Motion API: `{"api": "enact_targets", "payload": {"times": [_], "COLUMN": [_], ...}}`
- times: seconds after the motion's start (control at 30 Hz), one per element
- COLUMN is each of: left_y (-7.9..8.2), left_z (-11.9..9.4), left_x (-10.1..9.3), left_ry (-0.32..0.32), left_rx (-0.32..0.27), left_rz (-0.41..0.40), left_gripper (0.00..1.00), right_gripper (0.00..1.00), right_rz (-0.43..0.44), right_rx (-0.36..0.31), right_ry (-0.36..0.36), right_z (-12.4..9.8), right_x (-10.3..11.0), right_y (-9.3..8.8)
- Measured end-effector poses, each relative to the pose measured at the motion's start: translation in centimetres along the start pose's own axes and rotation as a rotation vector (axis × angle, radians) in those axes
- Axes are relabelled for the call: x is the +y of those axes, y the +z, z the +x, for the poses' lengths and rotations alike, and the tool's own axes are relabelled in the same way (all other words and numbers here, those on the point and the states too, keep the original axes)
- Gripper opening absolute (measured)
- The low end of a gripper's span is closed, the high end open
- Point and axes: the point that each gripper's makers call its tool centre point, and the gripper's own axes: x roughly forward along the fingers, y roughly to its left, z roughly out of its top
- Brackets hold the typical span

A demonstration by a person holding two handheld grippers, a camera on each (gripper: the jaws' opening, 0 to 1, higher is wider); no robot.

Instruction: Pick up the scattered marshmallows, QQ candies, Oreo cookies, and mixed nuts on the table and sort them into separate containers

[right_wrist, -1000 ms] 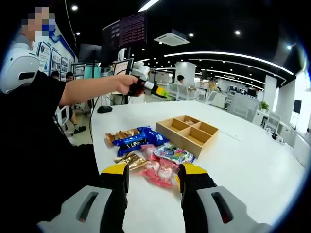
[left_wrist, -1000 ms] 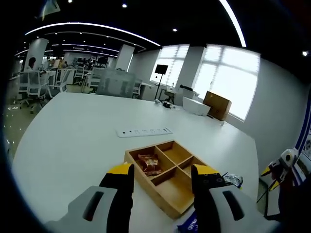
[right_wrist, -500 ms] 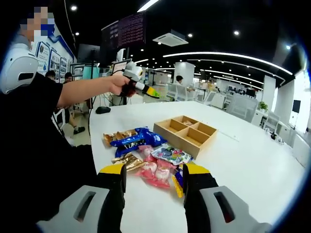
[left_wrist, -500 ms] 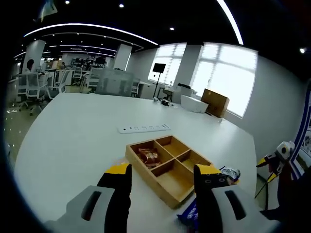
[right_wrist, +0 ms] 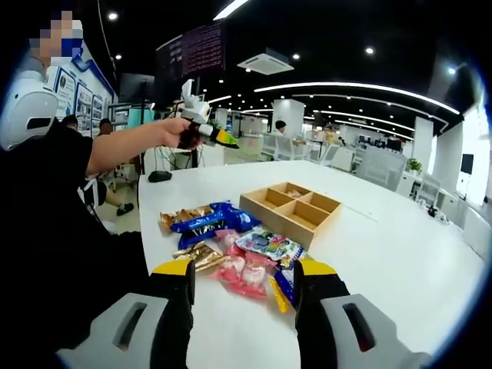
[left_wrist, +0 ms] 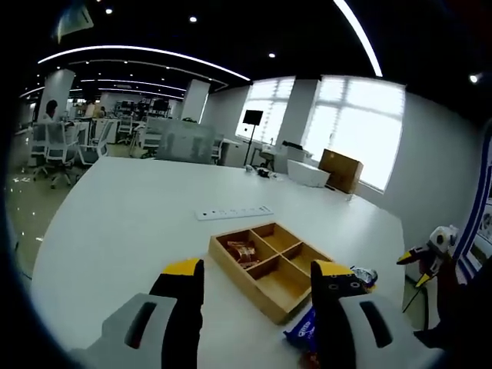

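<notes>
Right hand-held gripper (right_wrist: 242, 278) jaws apart, empty, low over snack pile (right_wrist: 238, 246) on white surface (right_wrist: 400, 269). Left hand-held gripper (left_wrist: 257, 280) jaws apart, empty, raised before wooden tray (left_wrist: 275, 261); one brown packet (left_wrist: 244, 250) in far-left compartment. Risk: packets overlap, so pinch may drag two at once; slick wrappers may slip; blue Oreo pack (right_wrist: 206, 218) could land in wrong compartment.

White power strip (left_wrist: 233, 212) centre frame on table — cardboard box (left_wrist: 343, 170) upper right by windows; office chairs (left_wrist: 54, 144) far left.
</notes>
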Motion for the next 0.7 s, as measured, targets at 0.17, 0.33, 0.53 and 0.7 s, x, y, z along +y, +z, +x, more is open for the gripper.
{"api": "enact_targets", "payload": {"times": [0.17,0.33,0.53,0.7], "left_y": [-0.2,-0.9,-1.6,-2.0], "left_z": [-0.8,-1.4,-2.4,-3.3], "left_x": [0.3,0.9,1.3,1.7], "left_ry": [0.001,0.005,0.013,0.025], "left_rx": [-0.003,0.008,0.013,0.010], "left_rz": [0.004,0.006,0.003,0.004], "left_gripper": [0.61,0.62,0.63,0.63], "right_gripper": [0.48,0.47,0.47,0.47], "right_rz": [0.004,0.006,0.015,0.021], "right_rx": [0.000,0.000,-0.005,-0.004], "right_ry": [0.002,0.001,-0.007,-0.004], "right_z": [0.2,0.2,0.1,0.2], "right_x": [0.2,0.2,0.0,0.0], "right_y": [-0.2,-0.3,-0.6,-0.9]}}
